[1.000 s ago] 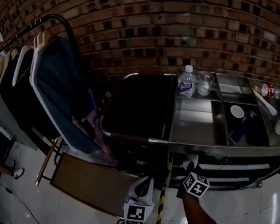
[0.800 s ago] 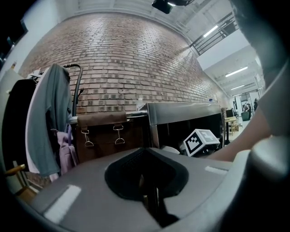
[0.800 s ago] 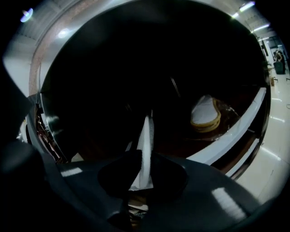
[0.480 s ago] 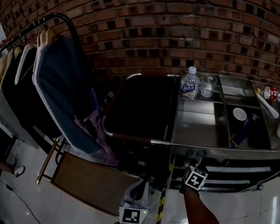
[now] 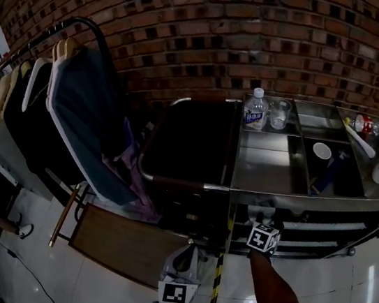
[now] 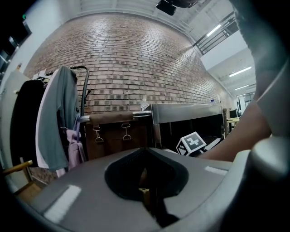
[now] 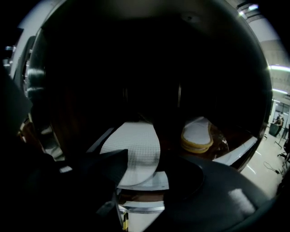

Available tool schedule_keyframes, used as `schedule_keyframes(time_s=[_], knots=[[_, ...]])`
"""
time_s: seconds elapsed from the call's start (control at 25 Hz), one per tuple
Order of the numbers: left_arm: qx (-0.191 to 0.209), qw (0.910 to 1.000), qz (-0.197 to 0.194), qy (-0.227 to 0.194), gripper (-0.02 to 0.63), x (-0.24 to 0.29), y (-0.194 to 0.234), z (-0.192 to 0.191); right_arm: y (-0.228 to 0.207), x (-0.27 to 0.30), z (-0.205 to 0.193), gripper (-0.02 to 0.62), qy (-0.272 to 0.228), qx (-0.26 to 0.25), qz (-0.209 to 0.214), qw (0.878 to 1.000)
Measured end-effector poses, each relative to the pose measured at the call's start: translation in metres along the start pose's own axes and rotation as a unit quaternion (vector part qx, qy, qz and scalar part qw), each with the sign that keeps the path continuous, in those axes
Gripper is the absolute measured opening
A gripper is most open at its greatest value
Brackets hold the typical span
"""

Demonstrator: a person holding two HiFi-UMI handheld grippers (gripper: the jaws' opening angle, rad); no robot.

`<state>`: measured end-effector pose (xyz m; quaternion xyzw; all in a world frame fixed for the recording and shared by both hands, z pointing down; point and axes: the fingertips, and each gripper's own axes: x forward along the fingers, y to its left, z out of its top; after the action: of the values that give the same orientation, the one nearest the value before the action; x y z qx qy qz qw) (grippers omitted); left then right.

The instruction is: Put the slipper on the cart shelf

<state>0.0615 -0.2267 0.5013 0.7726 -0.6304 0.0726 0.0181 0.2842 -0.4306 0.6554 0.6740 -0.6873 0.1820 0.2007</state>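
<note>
Right tongs (image 7: 141, 176) reach under the top of the cart (image 5: 262, 183) with jaws apart. I see the white slipper (image 7: 136, 149) lying flat between them on the cart shelf; a second slipper (image 7: 197, 135) sits deeper in the cart. Left tongs (image 6: 146, 195), closed and empty, hang in front of the cart.

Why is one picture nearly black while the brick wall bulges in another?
Right gripper view: mostly deep shadow, with the near white slipper palely lit. Left gripper view: bright, but its wide-angle lens bows the brick wall. Head view: dim overall.
</note>
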Motion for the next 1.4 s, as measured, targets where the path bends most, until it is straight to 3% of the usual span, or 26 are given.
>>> schedule_keyframes(time_s=[0.16, 0.32, 0.44, 0.48, 0.56, 0.92, 1.4], knots=[[-0.005, 0.9999, -0.003, -0.010, 0.017, -0.001, -0.001, 0.011, 0.009, -0.047, 0.034, 0.256, -0.081, -0.009, 0.035, 0.996], [-0.005, 0.9996, -0.016, -0.022, 0.017, 0.000, -0.011, 0.017, 0.027, -0.112, 0.040, 0.236, -0.136, -0.036, 0.108, 0.984], [-0.001, 0.9990, -0.028, -0.036, 0.017, -0.002, -0.018, 0.031, 0.044, -0.158, 0.042, 0.141, -0.154, -0.071, 0.148, 0.974], [-0.002, 0.9987, -0.033, -0.039, 0.017, -0.002, -0.022, 0.034, 0.045, -0.172, 0.043, 0.070, -0.156, -0.081, 0.152, 0.973], [-0.004, 0.9982, -0.042, -0.042, 0.017, -0.004, -0.029, 0.031, 0.045, -0.198, 0.040, 0.002, -0.148, -0.086, 0.158, 0.973], [-0.013, 0.9945, -0.089, -0.054, 0.017, -0.014, -0.060, 0.055, 0.045, -0.272, 0.044, 0.002, -0.196, -0.063, 0.143, 0.968], [-0.014, 0.9931, -0.090, -0.074, 0.017, -0.030, -0.058, 0.070, 0.058, -0.300, 0.058, 0.002, -0.237, -0.073, 0.137, 0.959]])
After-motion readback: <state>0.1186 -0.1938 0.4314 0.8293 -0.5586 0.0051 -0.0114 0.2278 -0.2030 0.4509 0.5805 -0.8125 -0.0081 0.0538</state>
